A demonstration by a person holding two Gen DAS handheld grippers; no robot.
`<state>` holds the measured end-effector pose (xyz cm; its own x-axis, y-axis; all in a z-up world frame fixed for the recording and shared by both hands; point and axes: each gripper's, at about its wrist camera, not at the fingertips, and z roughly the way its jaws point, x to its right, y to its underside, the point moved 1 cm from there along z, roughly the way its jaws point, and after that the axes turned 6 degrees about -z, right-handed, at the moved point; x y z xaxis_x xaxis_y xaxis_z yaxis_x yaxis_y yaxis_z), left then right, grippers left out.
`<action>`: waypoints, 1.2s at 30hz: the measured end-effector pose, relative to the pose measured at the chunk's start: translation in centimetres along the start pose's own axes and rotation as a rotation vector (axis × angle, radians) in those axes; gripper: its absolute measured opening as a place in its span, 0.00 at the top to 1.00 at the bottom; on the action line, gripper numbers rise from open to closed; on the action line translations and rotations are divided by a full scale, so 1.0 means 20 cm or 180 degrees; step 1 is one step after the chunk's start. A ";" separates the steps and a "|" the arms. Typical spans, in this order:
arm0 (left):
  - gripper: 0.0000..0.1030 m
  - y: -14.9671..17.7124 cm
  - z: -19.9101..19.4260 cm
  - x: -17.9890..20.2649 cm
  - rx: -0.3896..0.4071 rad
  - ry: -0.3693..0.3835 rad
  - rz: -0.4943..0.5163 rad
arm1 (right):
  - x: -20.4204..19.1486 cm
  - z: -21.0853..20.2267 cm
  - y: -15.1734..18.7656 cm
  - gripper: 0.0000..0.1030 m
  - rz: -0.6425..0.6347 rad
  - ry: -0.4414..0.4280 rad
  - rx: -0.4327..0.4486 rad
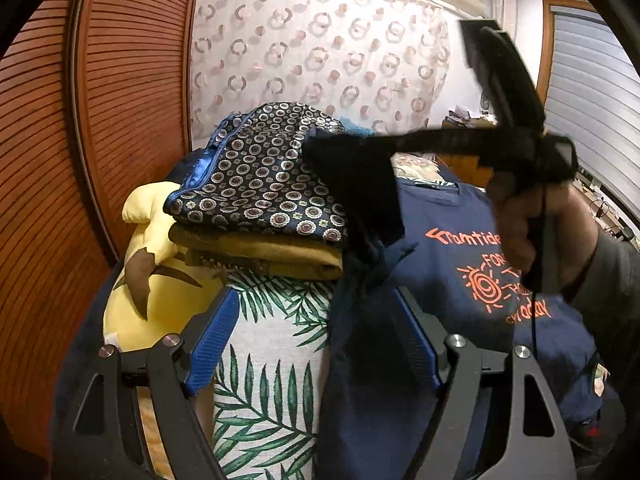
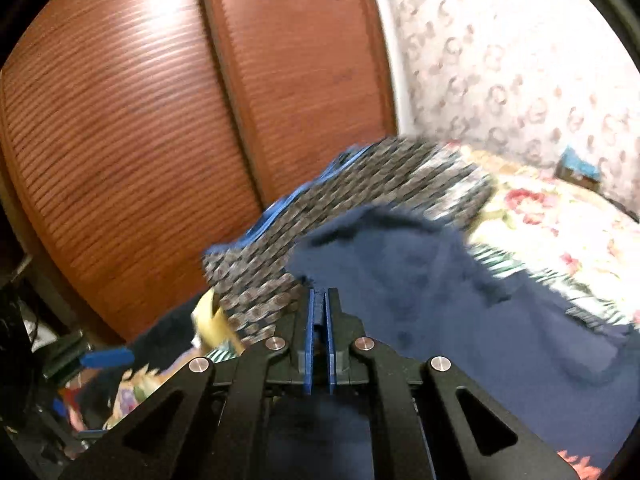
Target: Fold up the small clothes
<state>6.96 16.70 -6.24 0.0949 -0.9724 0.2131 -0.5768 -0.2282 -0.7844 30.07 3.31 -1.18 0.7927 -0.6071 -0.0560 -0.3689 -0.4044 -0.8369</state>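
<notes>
The navy T-shirt [image 1: 448, 264] lies spread on the bed [image 2: 560, 216], its length running away from both pairs of fingers toward the folded stack [image 1: 260, 200]. One edge is bunched and lifted, pinched at the tips of the right gripper [image 2: 319, 300], whose fingers are closed on that cloth. The left gripper [image 1: 316, 340] is nearer the hanging part: its fingers stand wide with the fold draped between them, not squeezed.

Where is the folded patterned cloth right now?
In the left wrist view, the patterned cloth tops a folded pile left of centre, beside the navy T-shirt.
</notes>
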 end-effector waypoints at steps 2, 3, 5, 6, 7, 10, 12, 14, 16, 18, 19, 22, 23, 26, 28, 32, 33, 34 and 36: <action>0.24 0.00 0.00 0.01 -0.0002 0.0010 0.0007 | 0.10 -0.05 0.00 0.95 0.0084 0.0195 0.0027; 0.24 0.00 0.01 0.02 -0.0005 0.0010 0.0015 | 0.15 -0.06 0.01 0.95 0.0148 0.0288 0.0021; 0.24 0.00 0.01 0.03 -0.0010 0.0016 0.0019 | 0.30 -0.07 0.02 0.95 0.0348 0.0482 -0.0021; 0.24 0.00 0.02 0.04 -0.0017 0.0025 0.0021 | 0.34 -0.07 0.03 0.95 0.0421 0.0562 -0.0040; 0.24 0.00 0.02 0.04 -0.0021 0.0027 0.0026 | 0.38 -0.07 0.04 0.95 0.0472 0.0635 -0.0064; 0.24 0.01 0.04 0.06 -0.0050 0.0031 0.0045 | 0.46 -0.04 0.07 0.95 0.0535 0.0812 -0.0129; 0.24 0.03 0.07 0.07 -0.0095 0.0027 0.0046 | 0.47 -0.01 0.08 0.94 0.0493 0.0957 -0.0202; 0.24 0.04 0.09 0.08 -0.0134 0.0019 0.0061 | 0.47 0.01 0.11 0.80 0.0497 0.1016 -0.0279; 0.24 0.05 0.12 0.09 -0.0175 0.0005 0.0076 | 0.46 0.05 0.13 0.54 0.0499 0.1037 -0.0358; 0.24 0.07 0.15 0.10 -0.0220 -0.0011 0.0097 | 0.44 0.06 0.17 0.54 0.0443 0.1008 -0.0391; 0.24 0.07 0.17 0.10 -0.0253 -0.0041 0.0114 | 0.43 0.06 0.19 0.54 0.0417 0.0988 -0.0421; 0.24 0.08 0.24 0.10 -0.0365 -0.0153 0.0172 | 0.38 0.02 0.27 0.54 0.0326 0.0811 -0.0503; 0.24 0.09 0.27 0.10 -0.0413 -0.0198 0.0193 | 0.35 0.01 0.31 0.54 0.0294 0.0710 -0.0508; 0.24 0.10 0.36 0.09 -0.0598 -0.0293 0.0264 | 0.27 0.01 0.42 0.54 0.0207 0.0474 -0.0577; 0.24 0.11 0.39 0.10 -0.0672 -0.0329 0.0302 | 0.25 -0.01 0.49 0.54 0.0188 0.0341 -0.0611; 0.22 0.10 0.43 0.10 -0.0779 -0.0278 0.0304 | 0.21 0.01 0.57 0.54 0.0116 0.0157 -0.0671; 0.18 0.10 0.44 0.09 -0.0799 -0.0258 0.0277 | 0.21 0.02 0.56 0.54 0.0078 0.0120 -0.0690; 0.15 0.10 0.44 0.08 -0.0804 -0.0281 0.0257 | 0.20 0.04 0.57 0.54 0.0043 0.0097 -0.0709; 0.11 0.10 0.45 0.08 -0.0815 -0.0281 0.0259 | 0.19 0.06 0.58 0.54 0.0005 0.0060 -0.0728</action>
<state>13.29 14.26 -12.74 0.1037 -0.9900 0.0952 -0.7706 -0.1405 -0.6217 29.41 -2.93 -11.74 0.7836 -0.6197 -0.0453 -0.4723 -0.5466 -0.6915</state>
